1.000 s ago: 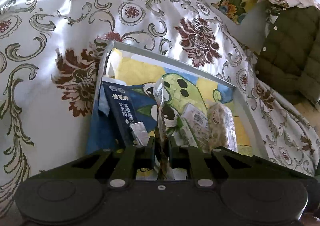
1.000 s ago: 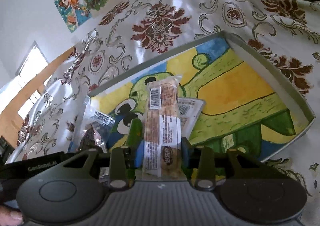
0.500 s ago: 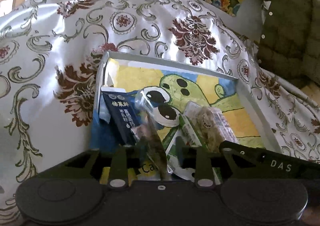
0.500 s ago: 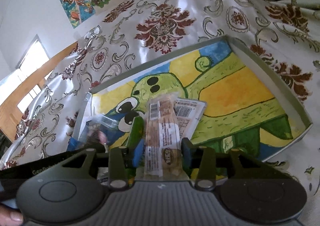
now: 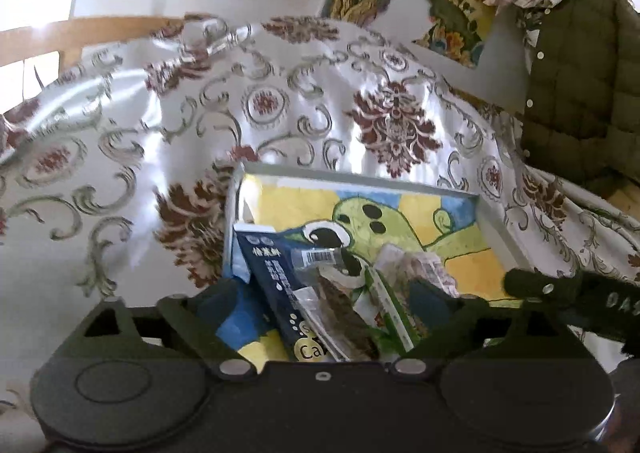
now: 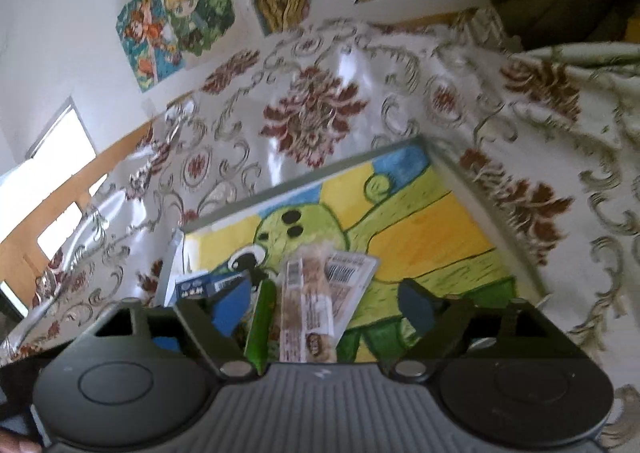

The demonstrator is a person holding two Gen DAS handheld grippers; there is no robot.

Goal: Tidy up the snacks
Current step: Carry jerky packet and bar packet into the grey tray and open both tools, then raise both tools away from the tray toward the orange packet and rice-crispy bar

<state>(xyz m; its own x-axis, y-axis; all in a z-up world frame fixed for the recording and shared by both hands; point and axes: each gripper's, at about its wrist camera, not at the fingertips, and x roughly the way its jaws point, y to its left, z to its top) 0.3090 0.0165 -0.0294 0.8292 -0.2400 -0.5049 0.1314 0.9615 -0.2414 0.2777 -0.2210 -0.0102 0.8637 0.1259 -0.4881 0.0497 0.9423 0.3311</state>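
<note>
A shallow tray [image 5: 496,229] with a green cartoon painted inside lies on the patterned cloth; it also shows in the right wrist view [image 6: 480,189]. Several snack packets lie at its near end: a dark blue sachet [image 5: 272,273], a clear packet of dark snack [image 5: 340,305], a green packet [image 5: 388,301] and a pale grain bar [image 5: 424,265]. My left gripper [image 5: 324,305] is open above them, holding nothing. My right gripper [image 6: 320,301] is open too, above the grain bar [image 6: 308,309], the green packet [image 6: 262,325] and a barcoded packet [image 6: 348,277].
The floral satin cloth [image 5: 160,141] covers the surface around the tray. A dark green quilted jacket [image 5: 580,93] hangs at the right. Posters [image 6: 180,13] hang on the wall behind. The right gripper's body [image 5: 560,293] shows at the left view's right edge.
Both grippers have opened and pulled back and up. The left one let go of the clear packet, the right one the grain bar; both packets now lie in the tray.
</note>
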